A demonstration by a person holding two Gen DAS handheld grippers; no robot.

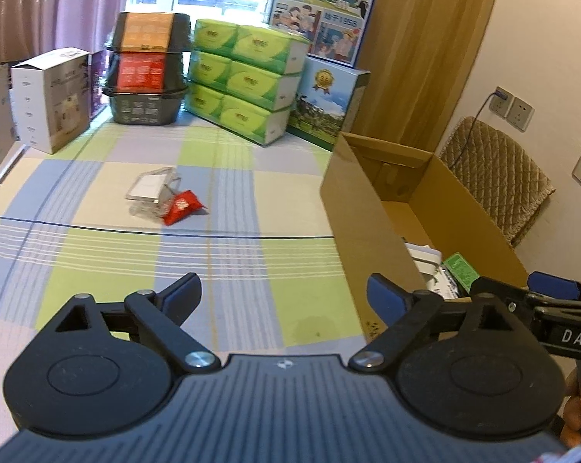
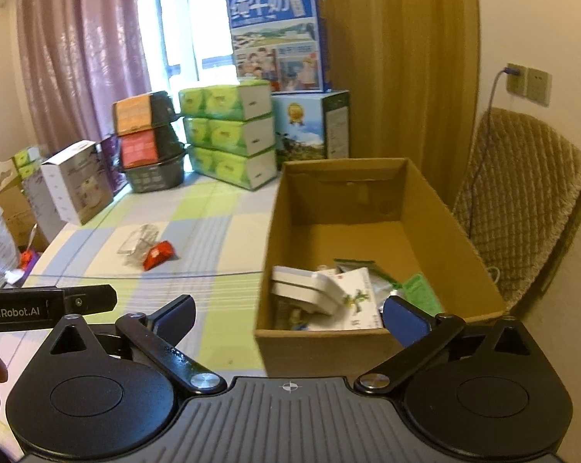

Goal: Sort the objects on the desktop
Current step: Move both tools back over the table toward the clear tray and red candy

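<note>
Landmark taken: the cardboard box point(image 2: 367, 239), open-topped, standing on the counter point(image 1: 232, 270), which carries a checked cloth.

Items outstanding: two, lying together on the counter well to the left of the box and apart from it. One is a red packet point(image 1: 182, 206); touching it on the side away from the box is a clear plastic case point(image 1: 151, 191) with a white card inside. Whether the case lid is latched cannot be told.

Items already in the box: a white flat carton point(image 2: 309, 289), printed papers and a green packet point(image 2: 421, 289), at the near end.

Left hand-held gripper point(image 1: 284, 295): jaws spread wide, nothing between them, aimed at the counter left of the box. Right hand-held gripper point(image 2: 290, 316): jaws likewise spread and empty, held over the near wall of the box.

Handling assessment: the red packet appears light, soft and crinkly; it will probably deform and slide, so a pinch across its middle is advised. The clear case appears light, rigid, smooth and liable to crack or slip; take it across its short sides with moderate closure.
</note>
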